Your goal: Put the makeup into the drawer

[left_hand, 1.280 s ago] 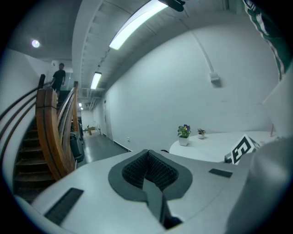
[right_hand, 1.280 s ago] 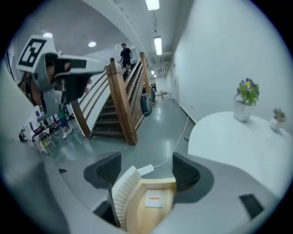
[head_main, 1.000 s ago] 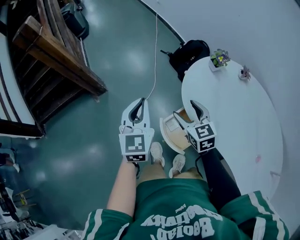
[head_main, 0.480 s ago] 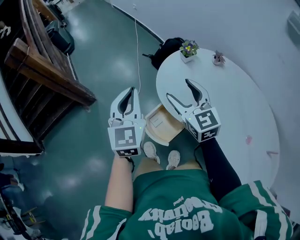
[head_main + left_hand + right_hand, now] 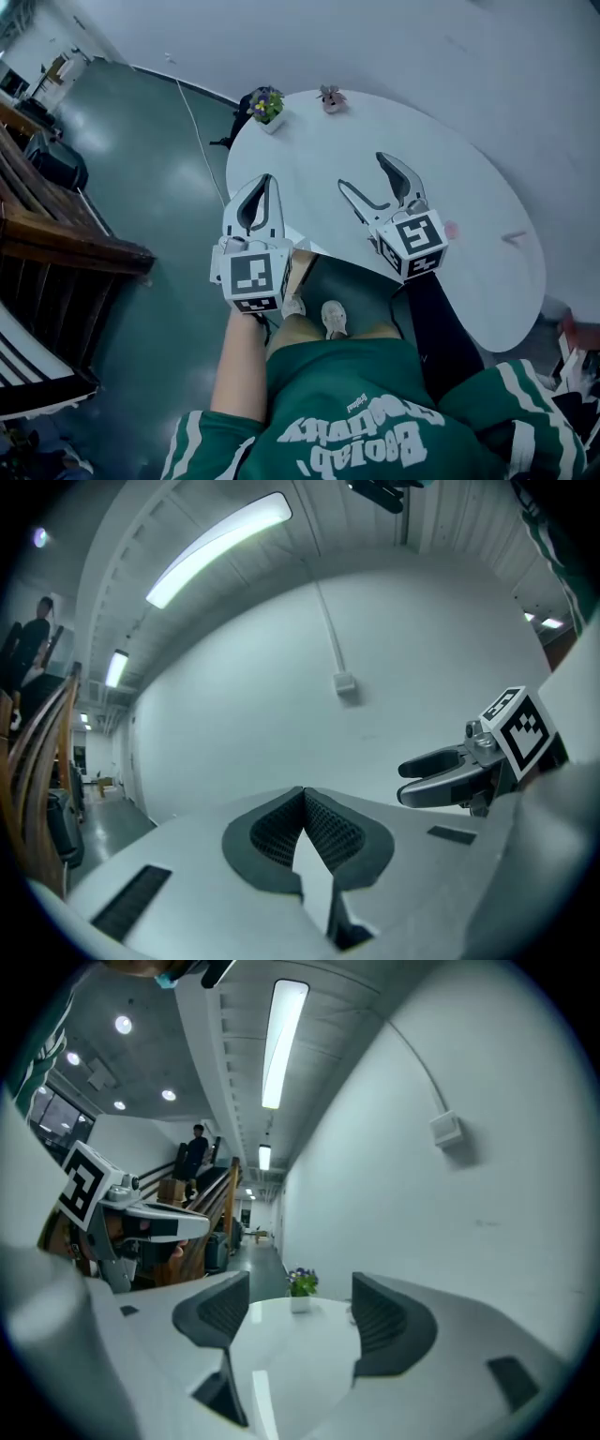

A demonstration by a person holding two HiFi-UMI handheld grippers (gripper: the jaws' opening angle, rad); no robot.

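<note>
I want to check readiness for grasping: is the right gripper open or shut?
Open. In its own view the right gripper shows jaws wide apart, with nothing held between them.

Head view steeply down over table [image 5: 309,159]; gripper views level toward wall [image 5: 234,714]; right shares table, plant [image 5: 302,1283].
</note>
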